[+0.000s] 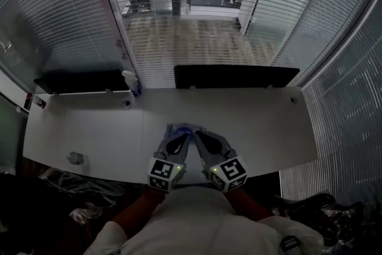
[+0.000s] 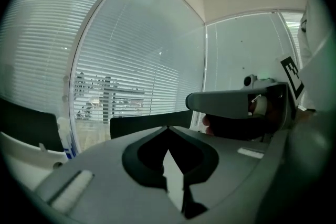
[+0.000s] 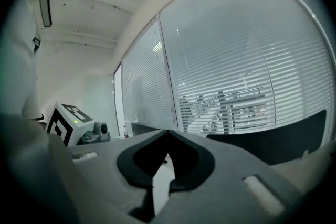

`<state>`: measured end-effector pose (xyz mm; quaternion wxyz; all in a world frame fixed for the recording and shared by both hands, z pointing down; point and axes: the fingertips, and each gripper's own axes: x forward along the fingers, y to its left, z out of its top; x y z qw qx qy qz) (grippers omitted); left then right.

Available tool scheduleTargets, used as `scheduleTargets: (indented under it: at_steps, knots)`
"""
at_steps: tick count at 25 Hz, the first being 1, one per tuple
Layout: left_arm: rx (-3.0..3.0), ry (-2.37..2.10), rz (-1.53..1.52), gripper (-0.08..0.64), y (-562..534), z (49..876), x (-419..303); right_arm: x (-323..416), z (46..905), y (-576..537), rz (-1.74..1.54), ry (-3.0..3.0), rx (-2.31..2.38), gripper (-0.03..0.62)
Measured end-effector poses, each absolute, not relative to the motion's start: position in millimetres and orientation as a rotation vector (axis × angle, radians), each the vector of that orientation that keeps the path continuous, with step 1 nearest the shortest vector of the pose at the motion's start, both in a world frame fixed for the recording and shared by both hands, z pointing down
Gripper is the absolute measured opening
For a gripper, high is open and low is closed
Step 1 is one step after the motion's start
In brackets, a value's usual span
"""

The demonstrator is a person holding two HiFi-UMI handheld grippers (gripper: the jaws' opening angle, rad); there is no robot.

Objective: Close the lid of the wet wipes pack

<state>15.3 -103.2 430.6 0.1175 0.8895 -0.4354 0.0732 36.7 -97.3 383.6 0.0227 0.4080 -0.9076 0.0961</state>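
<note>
Both grippers are held side by side close to the person's body, over the near edge of the long white counter (image 1: 89, 128), pointing away from the person and nearly level. The left gripper (image 1: 182, 135) has its grey fingers (image 2: 105, 176) pressed together at the tips with nothing between them. The right gripper (image 1: 200, 134) is the same, its grey fingers (image 3: 236, 165) closed and empty. The bluish wet wipes pack (image 1: 181, 126) lies on the counter just past and below the two sets of fingertips, mostly hidden by them, so its lid cannot be made out. A white spray bottle (image 1: 131, 82) stands at the counter's far edge between two dark flat panels (image 1: 236, 76)
</note>
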Motion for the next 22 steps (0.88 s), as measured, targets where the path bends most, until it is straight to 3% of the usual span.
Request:
scheduleTargets:
  at_steps: [22]
  knots:
    - [2.628,-1.376,0.034,0.002,-83,398,6,40,368,-70,0.101,-2.851,1.251,0.0]
